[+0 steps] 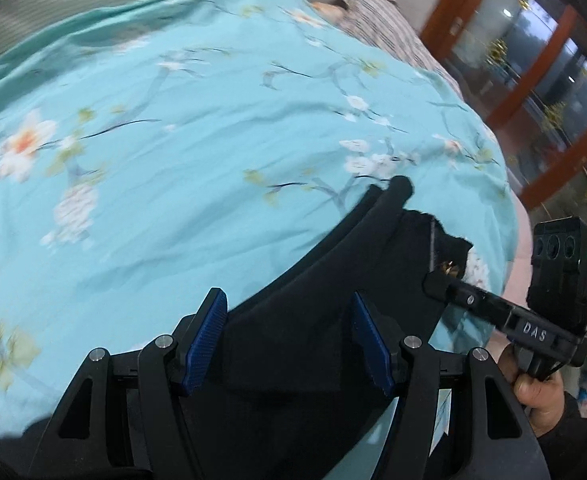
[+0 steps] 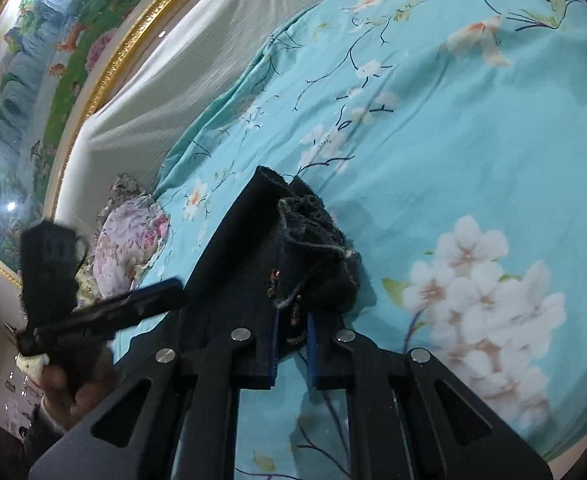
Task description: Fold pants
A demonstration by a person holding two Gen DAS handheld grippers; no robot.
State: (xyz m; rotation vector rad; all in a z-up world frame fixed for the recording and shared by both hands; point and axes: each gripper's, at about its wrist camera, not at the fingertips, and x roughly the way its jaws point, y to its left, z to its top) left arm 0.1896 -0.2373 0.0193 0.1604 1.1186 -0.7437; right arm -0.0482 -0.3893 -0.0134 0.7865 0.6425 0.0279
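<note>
Pants (image 1: 325,320): dark, spread on floral teal bedsheet (image 1: 173,160) of bed, lower centre toward 5 o'clock. Left gripper (image 1: 289,344): jaws wide, blue pads apart over the cloth, no grip. Right gripper (image 2: 292,354): jaws closed tight, pinching bunched waistband w/ zip at 12 o'clock of pads.

Turquoise floral bedsheet (image 1: 181,168), gold-framed landscape painting (image 2: 33,80), pink floral pillow (image 2: 125,240), wooden glass-paned doors (image 1: 533,60)
</note>
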